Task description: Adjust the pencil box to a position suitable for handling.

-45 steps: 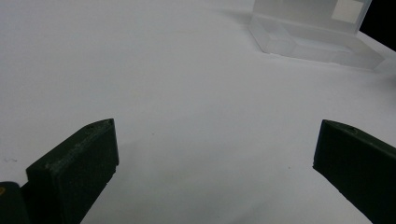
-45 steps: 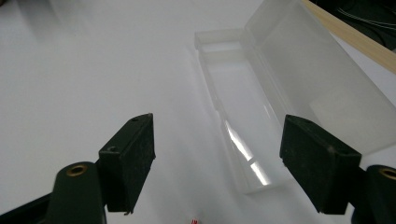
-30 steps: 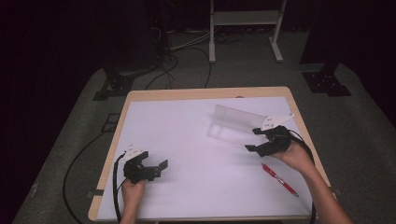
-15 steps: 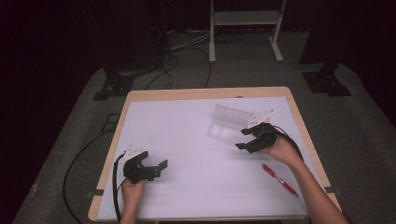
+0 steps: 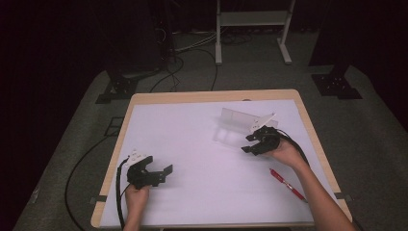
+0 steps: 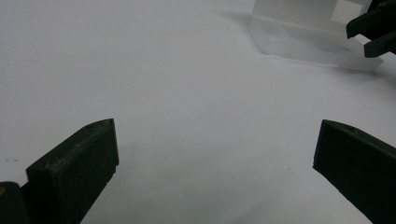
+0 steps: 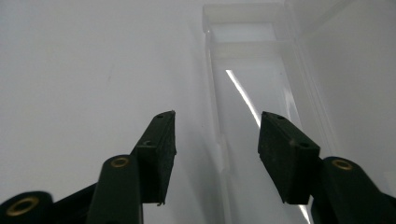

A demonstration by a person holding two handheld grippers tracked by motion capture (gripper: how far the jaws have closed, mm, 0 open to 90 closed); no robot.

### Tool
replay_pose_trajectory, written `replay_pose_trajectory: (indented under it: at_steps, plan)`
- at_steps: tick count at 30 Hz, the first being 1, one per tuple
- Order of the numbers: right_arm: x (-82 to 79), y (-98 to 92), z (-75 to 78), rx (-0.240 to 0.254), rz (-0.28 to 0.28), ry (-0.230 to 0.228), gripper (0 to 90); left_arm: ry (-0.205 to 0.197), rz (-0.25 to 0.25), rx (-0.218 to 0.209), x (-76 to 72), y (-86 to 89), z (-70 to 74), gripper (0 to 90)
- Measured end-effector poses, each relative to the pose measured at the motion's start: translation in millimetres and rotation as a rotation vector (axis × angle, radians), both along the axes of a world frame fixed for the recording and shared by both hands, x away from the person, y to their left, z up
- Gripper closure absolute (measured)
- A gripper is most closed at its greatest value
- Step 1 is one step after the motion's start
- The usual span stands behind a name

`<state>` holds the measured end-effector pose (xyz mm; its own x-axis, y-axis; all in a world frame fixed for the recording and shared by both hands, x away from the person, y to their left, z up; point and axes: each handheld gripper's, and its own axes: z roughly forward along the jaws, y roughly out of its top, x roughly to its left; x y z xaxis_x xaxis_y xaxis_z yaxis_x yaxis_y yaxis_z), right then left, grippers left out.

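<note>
A clear plastic case [image 5: 235, 126] lies open on the white table sheet [image 5: 192, 139], its lid standing up behind it. My right gripper [image 5: 247, 144] is open just at the case's near-right end. In the right gripper view the case's tray [image 7: 254, 107] runs away between the jaws of my right gripper [image 7: 215, 154], with nothing held. My left gripper [image 5: 164, 173] rests open near the table's front left. Its own view has my left gripper [image 6: 215, 163] with jaws wide apart over bare sheet, and the case [image 6: 308, 42] far off.
A red pen [image 5: 287, 184] lies on the sheet at the front right, behind my right hand. The wooden table edge [image 5: 216, 96] frames the sheet. Cables and stand legs [image 5: 219, 53] sit on the floor beyond.
My right gripper has moved left and forward, from beside the case's right end to over its near end. The left gripper has stayed put.
</note>
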<state>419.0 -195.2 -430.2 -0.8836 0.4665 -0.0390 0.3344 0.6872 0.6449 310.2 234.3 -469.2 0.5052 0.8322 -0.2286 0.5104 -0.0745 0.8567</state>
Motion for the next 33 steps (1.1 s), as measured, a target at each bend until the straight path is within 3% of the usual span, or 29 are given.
replay_pose_trajectory:
  at_steps: [16,17,26,33]
  plan:
    - [11.6,0.7,-17.2,-0.035,-0.010,0.039,64.6,0.001,0.000,0.000,0.0,0.1,0.0,0.0]
    - [11.7,1.2,-18.8,-0.029,-0.020,0.058,67.2,0.002,0.001,-0.001,0.0,0.1,0.0,0.0]
    - [13.2,2.4,-23.9,-0.040,0.002,0.076,82.3,0.006,0.004,-0.003,0.2,0.2,-0.1,0.0]
    - [13.0,3.5,-24.8,-0.042,0.026,0.052,84.5,0.006,0.003,-0.002,0.1,0.1,-0.1,0.0]
